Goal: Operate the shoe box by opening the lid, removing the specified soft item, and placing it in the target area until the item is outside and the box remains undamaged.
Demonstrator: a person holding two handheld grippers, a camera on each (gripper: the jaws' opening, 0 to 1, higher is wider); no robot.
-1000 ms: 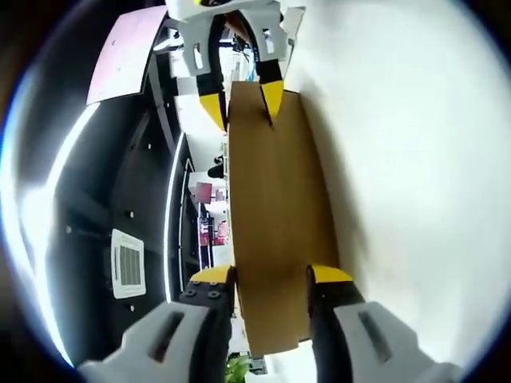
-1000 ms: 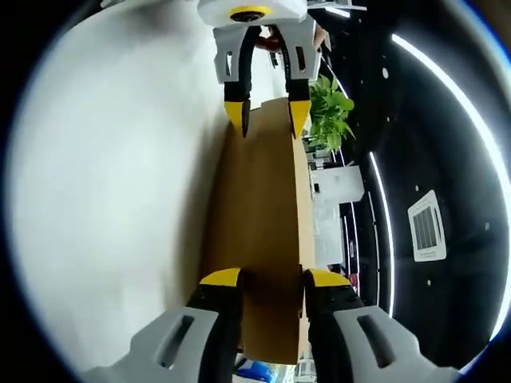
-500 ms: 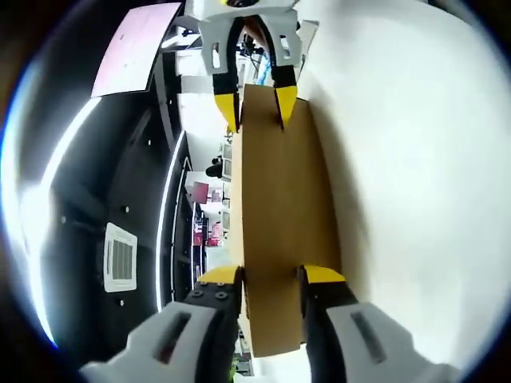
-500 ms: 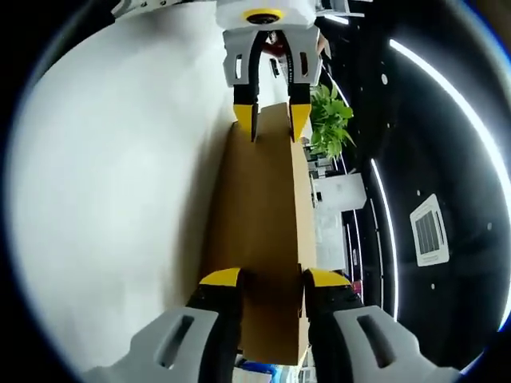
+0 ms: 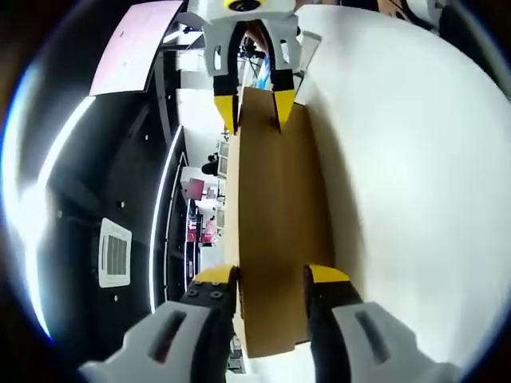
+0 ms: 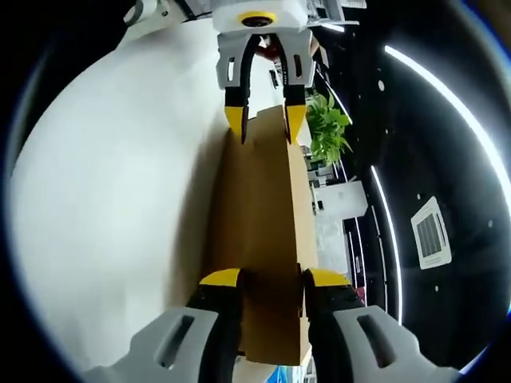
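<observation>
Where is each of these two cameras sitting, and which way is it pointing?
Left gripper view: rides the left gripper, facing along the brown cardboard box its fingers clasp; the right gripper grips the far end.
Right gripper view: rides the right gripper, facing back along the box toward the left gripper.
Shared: box, white table, both grippers.

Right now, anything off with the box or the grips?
Nothing looks damaged. The brown cardboard shoe box is gripped at opposite ends by the left gripper and right gripper, beside the white table. Its cardboard looks flat and uncreased.
</observation>
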